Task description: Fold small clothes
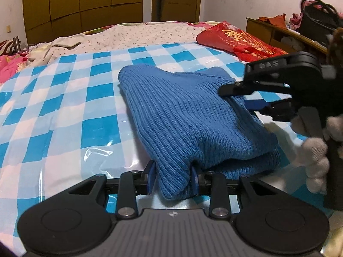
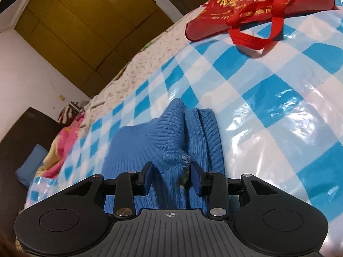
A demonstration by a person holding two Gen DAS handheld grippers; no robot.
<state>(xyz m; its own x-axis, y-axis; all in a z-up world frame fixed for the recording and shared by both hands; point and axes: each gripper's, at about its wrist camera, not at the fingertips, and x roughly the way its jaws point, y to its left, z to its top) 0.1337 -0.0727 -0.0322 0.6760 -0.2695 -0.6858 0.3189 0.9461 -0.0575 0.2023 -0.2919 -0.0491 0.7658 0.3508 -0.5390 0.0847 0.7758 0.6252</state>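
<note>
We worked over a bed (image 1: 64,98) covered with a glossy blue-and-white checked plastic sheet (image 1: 42,128), a flowered bedspread (image 1: 133,36) showing along its far edge. Near the far right corner lay a red carrier bag (image 2: 253,6), well apart from the garment.

The blue ribbed knit sweater (image 1: 184,115) sat toward the middle of the bed, nearer our edge, already doubled into a compact, thick bundle; from the right wrist view several layers were stacked at its end, so we judged most of the folding done. What seemed left was to lay the held edges flat, perhaps square the bundle up, and let go.

Our left tongs (image 1: 172,177) were partly closed on a thick fold at the near edge of the sweater, the cloth bunched between both blue pads. Our right tongs (image 2: 173,177) were likewise partly closed around the frayed ribbed edge at the right end, the knit filling the gap; in the left wrist view they reached in from the right, one finger over the top layer.
</note>
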